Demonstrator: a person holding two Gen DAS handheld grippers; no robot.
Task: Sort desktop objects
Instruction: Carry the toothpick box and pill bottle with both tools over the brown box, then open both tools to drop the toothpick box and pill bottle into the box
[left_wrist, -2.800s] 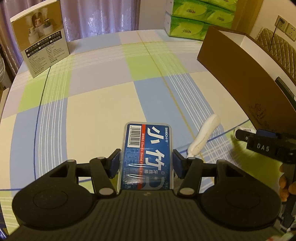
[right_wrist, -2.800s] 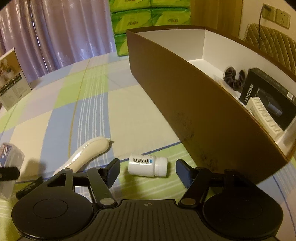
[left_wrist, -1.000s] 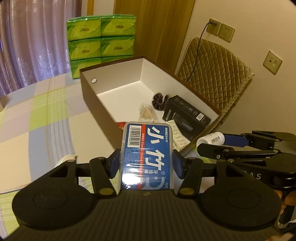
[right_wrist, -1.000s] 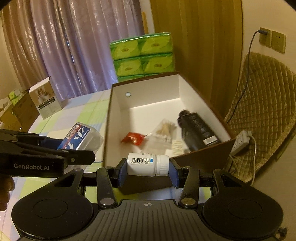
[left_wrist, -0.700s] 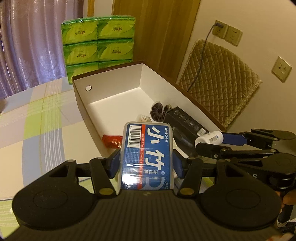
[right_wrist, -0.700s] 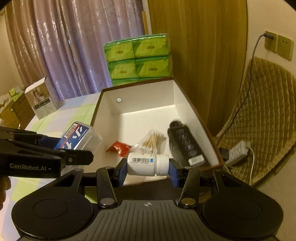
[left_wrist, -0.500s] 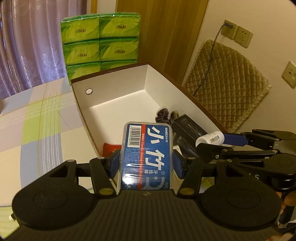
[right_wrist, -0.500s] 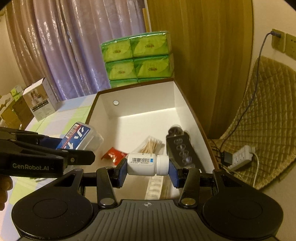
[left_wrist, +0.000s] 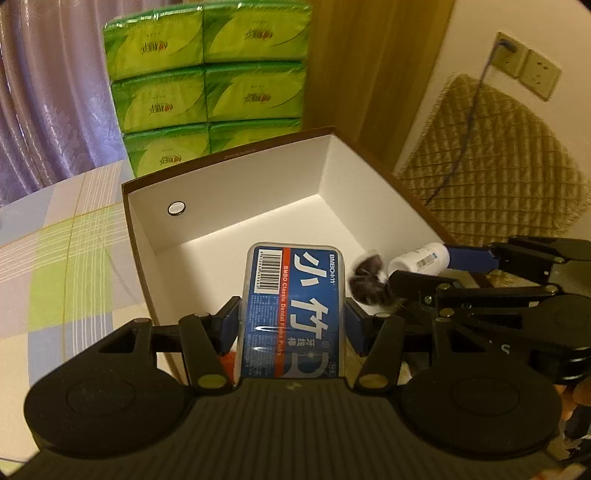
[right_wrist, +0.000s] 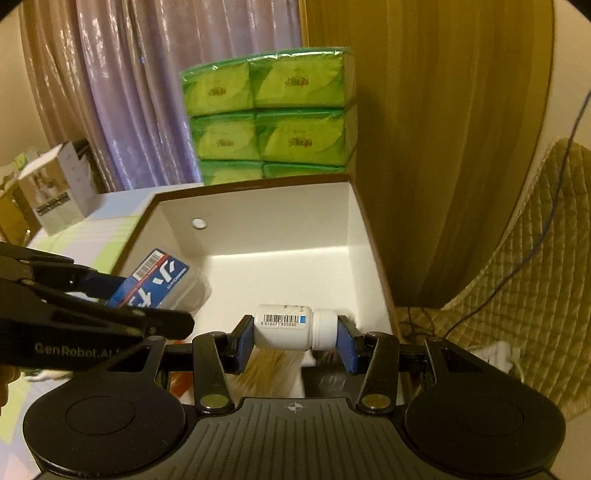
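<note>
**Both grippers loaded, hanging over the box**

Far left of the left wrist view, there's the checked tablecloth (left_wrist: 70, 258) running off the frame edge, purple curtain (left_wrist: 48, 92) above it. Upper middle, a stack of green tissue packs (left_wrist: 207, 81) stands right behind the brown box (left_wrist: 236, 192), white inside, a small round hole in its far wall. Centre frame, the left gripper (left_wrist: 293, 325) is clamped on the blue floss-pick case (left_wrist: 295, 306), label facing up, held above the box's near end. Just right of it, a dark hair scrunchie (left_wrist: 369, 280) lies down in the box, blurred. Middle right, the right gripper (left_wrist: 421, 267) comes in from the side with the white bottle (left_wrist: 419, 258) pinched between its pads. Upper right, a quilted chair back (left_wrist: 491, 162) and wall sockets.

In the right wrist view, a small carton (right_wrist: 55, 192) stands at the left on the table; the bottle sits centre frame, lying sideways, cap to the right, gripped end to end over the box's open interior.
</note>
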